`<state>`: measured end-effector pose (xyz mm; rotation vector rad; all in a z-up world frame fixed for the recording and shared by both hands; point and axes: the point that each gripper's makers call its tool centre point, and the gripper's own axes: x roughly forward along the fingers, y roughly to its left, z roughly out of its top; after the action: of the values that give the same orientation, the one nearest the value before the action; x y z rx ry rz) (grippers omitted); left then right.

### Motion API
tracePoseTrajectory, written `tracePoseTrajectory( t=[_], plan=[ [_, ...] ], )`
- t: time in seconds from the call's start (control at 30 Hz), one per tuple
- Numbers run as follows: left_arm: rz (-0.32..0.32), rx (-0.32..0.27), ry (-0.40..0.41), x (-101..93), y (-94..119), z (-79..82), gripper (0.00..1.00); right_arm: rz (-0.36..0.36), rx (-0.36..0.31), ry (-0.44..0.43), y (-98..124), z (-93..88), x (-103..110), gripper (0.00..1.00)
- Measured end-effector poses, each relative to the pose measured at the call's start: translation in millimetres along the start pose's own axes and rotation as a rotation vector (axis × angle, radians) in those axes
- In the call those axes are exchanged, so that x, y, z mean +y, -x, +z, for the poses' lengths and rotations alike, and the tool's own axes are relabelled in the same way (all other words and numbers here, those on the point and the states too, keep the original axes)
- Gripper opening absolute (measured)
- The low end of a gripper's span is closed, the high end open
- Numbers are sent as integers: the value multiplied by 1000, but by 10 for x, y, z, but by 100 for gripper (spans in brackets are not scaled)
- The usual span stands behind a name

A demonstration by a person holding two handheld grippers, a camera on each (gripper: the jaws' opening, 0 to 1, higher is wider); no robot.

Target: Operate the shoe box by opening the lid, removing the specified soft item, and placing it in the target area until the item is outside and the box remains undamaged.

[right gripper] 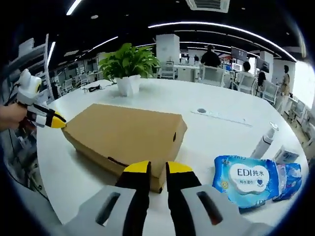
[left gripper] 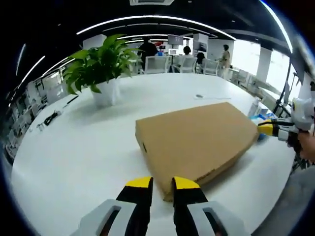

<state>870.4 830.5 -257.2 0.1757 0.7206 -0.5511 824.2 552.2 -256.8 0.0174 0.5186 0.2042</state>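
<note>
A closed brown cardboard shoe box (left gripper: 197,140) lies flat on the white table (left gripper: 74,147), lid down. My left gripper (left gripper: 162,184) sits at the box's near corner, its yellow-tipped jaws close together with nothing between them. In the right gripper view the same box (right gripper: 123,135) lies ahead, and the left gripper (right gripper: 57,121) shows at its left corner, held by a hand. My right gripper (right gripper: 157,169) hovers at the box's near edge, jaws close together and empty. It also shows as a yellow tip, the right gripper (left gripper: 266,129), at the box's right corner.
A potted green plant (left gripper: 101,69) in a white pot stands behind the box. A blue wet-wipes pack (right gripper: 251,179), a white bottle (right gripper: 264,141) and a small round object (right gripper: 202,111) lie right of the box. Office chairs and people are far behind.
</note>
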Motion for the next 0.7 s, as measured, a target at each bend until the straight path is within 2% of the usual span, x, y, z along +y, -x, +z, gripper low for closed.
tracePoseTrajectory(
  t=[0.07,0.23,0.3,0.4,0.47,0.53,0.6,0.7],
  plan=[
    [-6,-2,-14,-49,-14,16,11,-1,-2,26,4,4,33,8],
    [-15,6,-52,-114,-44,37,8,-6,-5,24,9,11,26,8],
    [-18,6,-49,-129,-51,51,9,-7,-4,32,7,13,27,8],
    [0,19,-53,-72,-40,49,17,-5,-4,38,9,12,31,8],
    [13,19,-33,-7,-29,49,23,-5,-5,42,5,11,26,8],
    [18,19,68,6,-13,18,25,-4,-4,38,2,16,25,8],
    [-17,31,132,-3,-18,-7,24,-4,-3,35,8,15,25,8],
    [-33,31,134,-81,-3,-15,19,-5,-4,32,9,15,18,8]
  ],
)
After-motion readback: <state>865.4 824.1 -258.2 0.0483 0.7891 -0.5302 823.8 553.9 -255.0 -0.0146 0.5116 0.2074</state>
